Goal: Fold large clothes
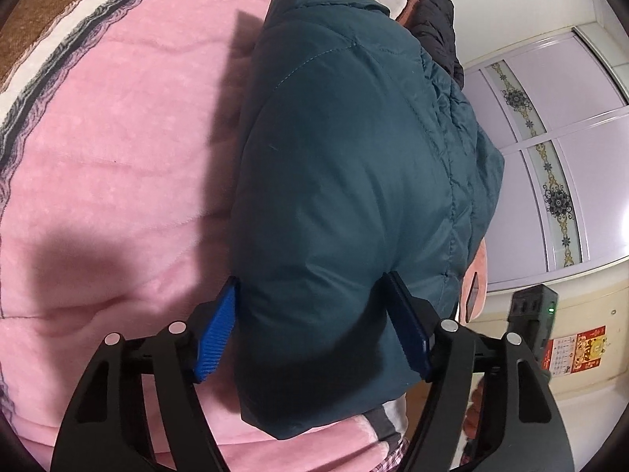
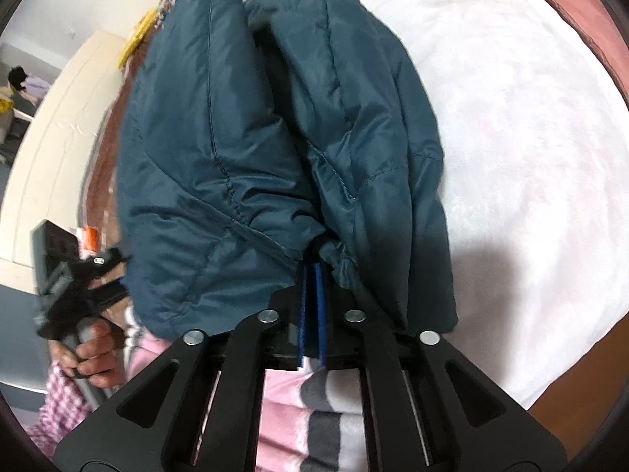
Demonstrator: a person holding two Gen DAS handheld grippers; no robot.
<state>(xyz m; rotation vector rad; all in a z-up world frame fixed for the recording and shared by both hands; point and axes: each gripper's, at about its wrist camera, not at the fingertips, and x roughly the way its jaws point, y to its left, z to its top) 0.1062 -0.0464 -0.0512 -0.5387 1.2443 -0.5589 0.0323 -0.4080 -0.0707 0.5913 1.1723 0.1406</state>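
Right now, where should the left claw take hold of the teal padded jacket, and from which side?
Grip the jacket at its near rounded folded edge, coming straight in from the bed's near side. That thick bulge already sits between the open left claw fingers. The right claw is shut on the gathered hem beside it.

We find no writing we can read; the red-and-yellow paper sticker (image 1: pixel 576 350) on the cream cabinet (image 1: pixel 582 393) carries print too small to make out.

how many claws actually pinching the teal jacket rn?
1. The right claw is shut on the teal padded jacket; the left claw straddles it, open.
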